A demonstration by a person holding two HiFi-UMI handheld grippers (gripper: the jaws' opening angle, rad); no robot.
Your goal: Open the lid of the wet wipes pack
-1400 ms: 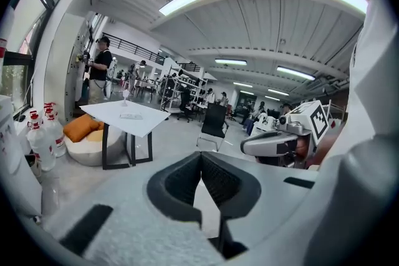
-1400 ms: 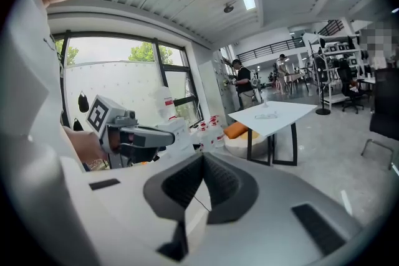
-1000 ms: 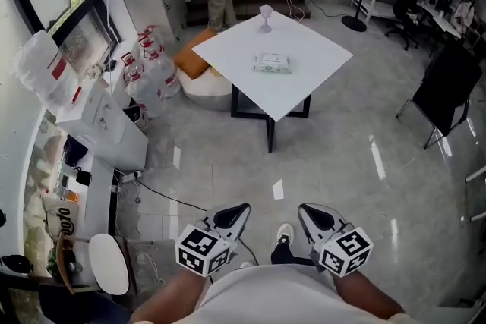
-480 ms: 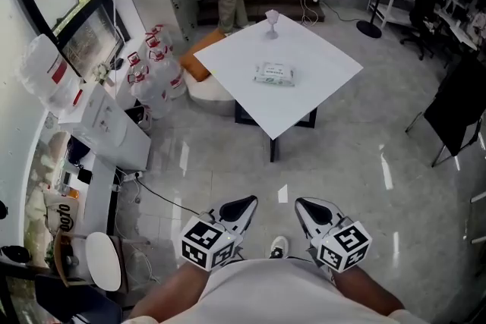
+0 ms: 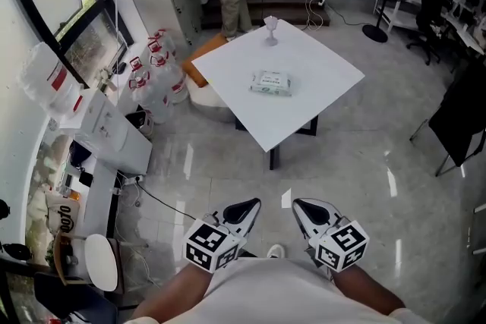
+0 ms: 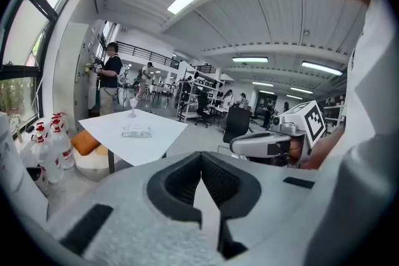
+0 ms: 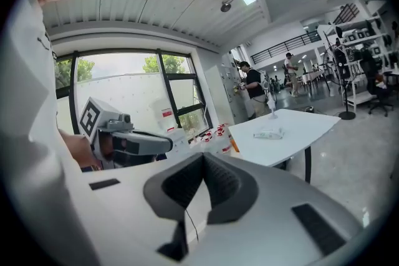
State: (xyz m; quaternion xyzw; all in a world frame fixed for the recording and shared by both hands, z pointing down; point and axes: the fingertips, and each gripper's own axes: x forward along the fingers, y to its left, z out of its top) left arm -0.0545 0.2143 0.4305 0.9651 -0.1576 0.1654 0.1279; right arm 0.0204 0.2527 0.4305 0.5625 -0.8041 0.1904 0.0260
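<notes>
Lying flat on the bench (image 5: 326, 68), well apart from left gripper (image 5: 243, 209) and right gripper (image 5: 307, 209), both with jaws closed and empty: the pack (image 5: 271, 83). Probably light, soft, slippery; best pinned at one end, stiff lid lifted by its edge.

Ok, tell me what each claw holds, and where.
Nothing: left claw and right claw are shut and empty; the wet wipes pack lies on the table.

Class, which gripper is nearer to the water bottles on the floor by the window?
Left. In the head view the left gripper lies down-right of the water bottles; the right gripper lies further right again.
</notes>
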